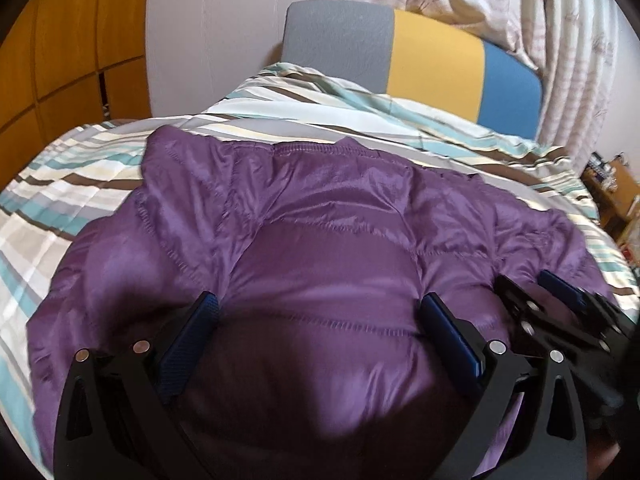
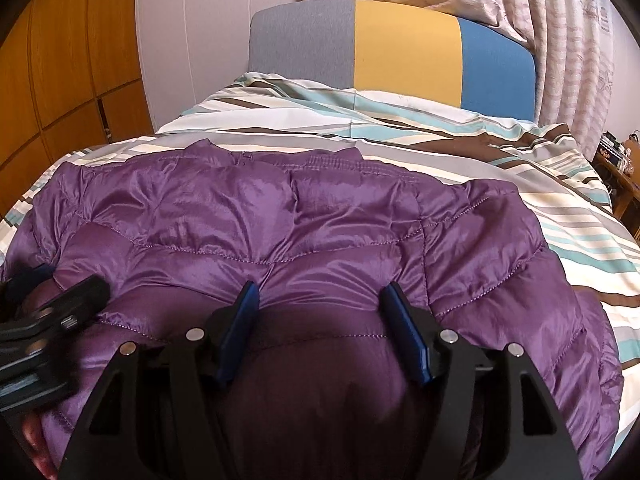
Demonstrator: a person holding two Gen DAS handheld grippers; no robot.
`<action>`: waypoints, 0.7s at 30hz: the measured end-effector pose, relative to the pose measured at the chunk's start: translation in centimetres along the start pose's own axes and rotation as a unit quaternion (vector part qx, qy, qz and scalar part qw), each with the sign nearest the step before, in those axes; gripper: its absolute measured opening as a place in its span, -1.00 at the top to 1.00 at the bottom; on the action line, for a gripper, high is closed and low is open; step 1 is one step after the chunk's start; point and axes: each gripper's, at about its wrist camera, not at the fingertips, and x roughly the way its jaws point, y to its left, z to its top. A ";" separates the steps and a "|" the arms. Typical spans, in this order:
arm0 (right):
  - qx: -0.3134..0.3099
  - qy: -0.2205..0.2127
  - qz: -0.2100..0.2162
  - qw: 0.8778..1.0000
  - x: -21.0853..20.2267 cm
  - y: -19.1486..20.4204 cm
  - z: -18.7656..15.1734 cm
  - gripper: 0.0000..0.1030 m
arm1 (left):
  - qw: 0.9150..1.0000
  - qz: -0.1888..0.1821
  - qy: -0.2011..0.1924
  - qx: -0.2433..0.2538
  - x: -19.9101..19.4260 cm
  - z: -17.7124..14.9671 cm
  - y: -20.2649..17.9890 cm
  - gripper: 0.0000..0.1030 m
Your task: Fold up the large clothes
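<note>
The purple puffer jacket is spread on the bed; no fold seems made. Left claw and right claw are held released over its near edge.

A bed with a striped duvet carries a purple quilted jacket spread flat.

both grippers sit side by side at the near edge, fingers pointing toward the far end. the left gripper has its jaws spread wide. the right gripper, just to its right, is parted too, somewhat narrower. neither pair of fingers pinches anything.
</note>
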 end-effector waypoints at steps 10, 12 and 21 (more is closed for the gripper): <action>0.001 -0.005 -0.002 1.000 -0.4 0.0 -0.1 -0.32 | 0.996 0.015 -0.050 -0.072 -5.9 -3.2 6.1 -0.94; 0.001 -0.013 -0.008 1.000 -0.8 -0.1 -0.2 -0.45 | 0.995 0.027 -0.048 -0.080 -6.6 -4.2 6.8 -0.94; -0.002 -0.026 -0.011 1.000 -3.2 0.0 -1.2 -0.53 | 0.988 -0.004 -0.025 -0.151 -8.5 -8.5 10.3 -0.94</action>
